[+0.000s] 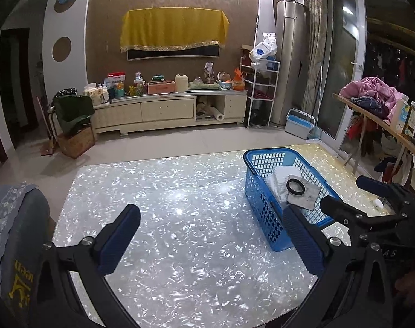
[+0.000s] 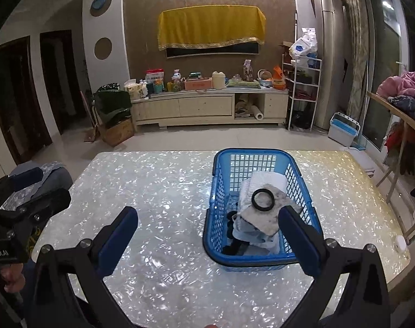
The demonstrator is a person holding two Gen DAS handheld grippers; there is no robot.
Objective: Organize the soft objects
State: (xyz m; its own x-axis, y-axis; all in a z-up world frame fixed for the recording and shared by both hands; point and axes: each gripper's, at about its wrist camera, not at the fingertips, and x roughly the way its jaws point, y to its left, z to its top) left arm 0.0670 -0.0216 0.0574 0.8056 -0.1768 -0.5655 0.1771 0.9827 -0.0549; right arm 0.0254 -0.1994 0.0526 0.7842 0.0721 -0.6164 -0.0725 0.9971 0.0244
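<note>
A blue plastic basket (image 2: 303,188) stands on the pearly table (image 2: 158,180); it also shows in the left wrist view (image 1: 259,196) at right. Inside lie folded cloths: a grey-white one (image 2: 262,216) on top with a black ring (image 2: 263,197) on it, white and pale blue ones beneath. The ring also shows in the left wrist view (image 1: 295,186). My left gripper (image 1: 210,239) is open and empty above the table, left of the basket. My right gripper (image 2: 207,239) is open and empty, just in front of the basket's near rim.
A chair back with grey cloth (image 1: 13,218) stands at the table's left edge. A small white object (image 2: 400,240) lies near the table's right edge. A side table with piled clothes (image 1: 371,95) stands at right. A TV cabinet (image 2: 207,106) lines the far wall.
</note>
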